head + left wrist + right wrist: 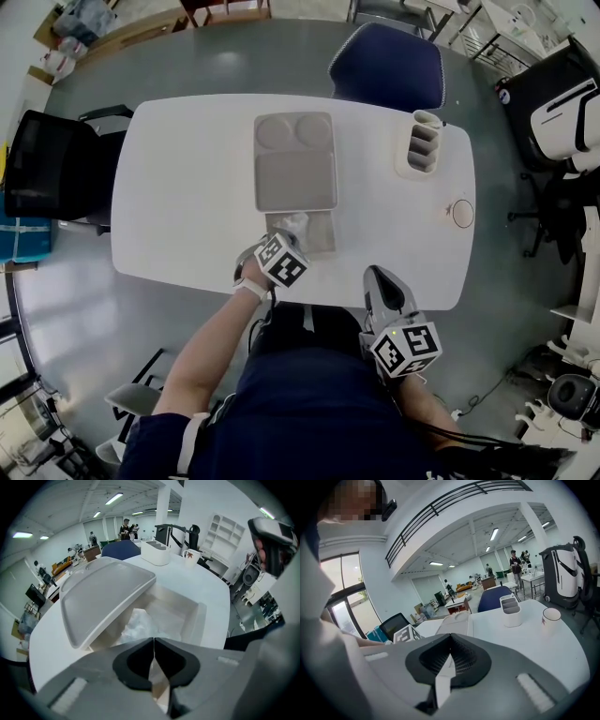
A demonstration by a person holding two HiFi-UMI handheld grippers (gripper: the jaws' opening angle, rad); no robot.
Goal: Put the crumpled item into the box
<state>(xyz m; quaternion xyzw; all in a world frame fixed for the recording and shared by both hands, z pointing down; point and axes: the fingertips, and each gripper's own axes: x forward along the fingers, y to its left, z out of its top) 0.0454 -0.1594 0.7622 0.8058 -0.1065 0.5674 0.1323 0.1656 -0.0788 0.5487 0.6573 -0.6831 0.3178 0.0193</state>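
Left gripper (153, 640) shut, crumpled item (137, 624) just ahead

Crumpled item (138, 624) in box (199, 618), lid (103, 592) behind, cup (463, 213) right

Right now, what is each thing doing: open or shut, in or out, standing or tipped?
Pale grey plastic box: open, its lid folded away from it.
Crumpled white item: lying inside the box.
Left gripper: shut, empty, right by the box.
Right gripper: shut, empty, off the white table's near edge.
White round cup: upright on the table.
White divided holder: upright.
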